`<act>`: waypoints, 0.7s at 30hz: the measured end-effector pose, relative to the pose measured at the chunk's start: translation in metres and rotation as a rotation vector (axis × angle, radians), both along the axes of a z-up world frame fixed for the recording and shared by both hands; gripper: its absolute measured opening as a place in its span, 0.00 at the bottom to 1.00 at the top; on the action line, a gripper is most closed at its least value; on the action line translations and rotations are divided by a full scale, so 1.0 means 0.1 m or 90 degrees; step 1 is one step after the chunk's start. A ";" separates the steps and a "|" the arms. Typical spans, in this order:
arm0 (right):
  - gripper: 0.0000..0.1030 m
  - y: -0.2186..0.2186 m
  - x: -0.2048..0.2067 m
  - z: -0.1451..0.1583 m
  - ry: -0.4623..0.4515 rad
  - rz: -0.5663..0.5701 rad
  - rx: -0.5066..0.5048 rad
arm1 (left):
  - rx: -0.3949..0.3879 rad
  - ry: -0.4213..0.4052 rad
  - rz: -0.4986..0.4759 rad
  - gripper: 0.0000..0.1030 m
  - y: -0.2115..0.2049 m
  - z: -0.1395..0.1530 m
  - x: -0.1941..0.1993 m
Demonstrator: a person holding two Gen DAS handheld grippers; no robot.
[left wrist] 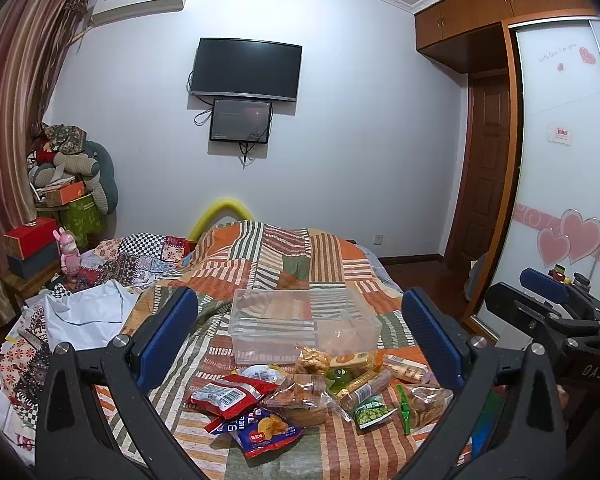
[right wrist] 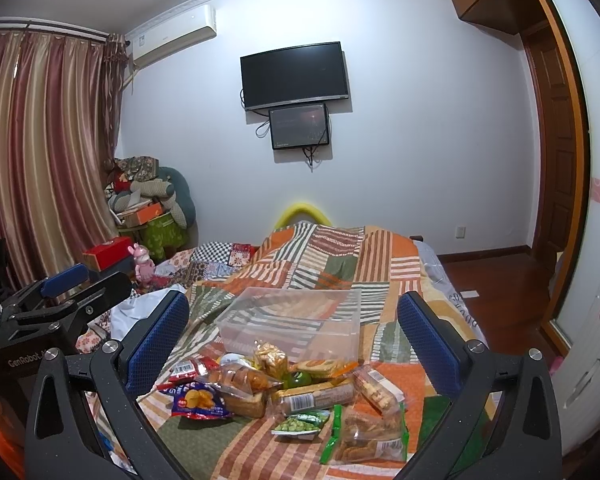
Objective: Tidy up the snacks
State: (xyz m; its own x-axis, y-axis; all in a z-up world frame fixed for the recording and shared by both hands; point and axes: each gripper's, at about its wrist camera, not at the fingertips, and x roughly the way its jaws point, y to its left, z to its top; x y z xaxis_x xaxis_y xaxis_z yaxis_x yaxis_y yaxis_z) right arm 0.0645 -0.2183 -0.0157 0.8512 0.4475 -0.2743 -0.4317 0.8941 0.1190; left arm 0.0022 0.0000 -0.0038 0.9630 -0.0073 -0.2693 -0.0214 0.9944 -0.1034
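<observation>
A pile of snack packets (left wrist: 300, 396) lies on the patchwork quilt (left wrist: 284, 264), just in front of an empty clear plastic box (left wrist: 304, 326). The pile includes a red packet (left wrist: 230, 394), a blue chips packet (left wrist: 266, 432), a green pea packet (left wrist: 372, 412) and bread in clear wrap (left wrist: 300, 392). My left gripper (left wrist: 300, 336) is open and empty, above the pile. My right gripper (right wrist: 292, 336) is open and empty over the same pile (right wrist: 292, 392) and box (right wrist: 292, 320). Each gripper shows at the side of the other's view, the right (left wrist: 548, 304) and the left (right wrist: 72, 288).
White paper (left wrist: 88, 312) and cluttered fabric lie on the bed's left side. A red box (left wrist: 30, 236) and a pink toy (left wrist: 70, 256) stand on a side table. A wardrobe with a sliding door (left wrist: 560, 160) stands right. A TV (left wrist: 246, 68) hangs on the far wall.
</observation>
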 end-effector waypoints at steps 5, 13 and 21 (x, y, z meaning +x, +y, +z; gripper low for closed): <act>1.00 0.01 -0.01 0.01 0.000 0.001 -0.001 | -0.001 0.002 0.001 1.00 0.01 0.00 0.00; 1.00 0.01 -0.02 0.01 -0.001 0.001 0.001 | 0.002 0.000 0.001 1.00 0.00 0.00 0.00; 1.00 0.00 -0.03 0.01 -0.001 0.002 0.002 | 0.003 0.000 0.001 1.00 -0.01 -0.01 -0.01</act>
State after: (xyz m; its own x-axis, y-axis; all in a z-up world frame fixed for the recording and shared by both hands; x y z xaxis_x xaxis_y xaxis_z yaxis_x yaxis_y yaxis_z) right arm 0.0620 -0.2182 -0.0150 0.8500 0.4511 -0.2722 -0.4348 0.8924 0.1210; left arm 0.0015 -0.0011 -0.0046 0.9629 -0.0037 -0.2697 -0.0236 0.9949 -0.0980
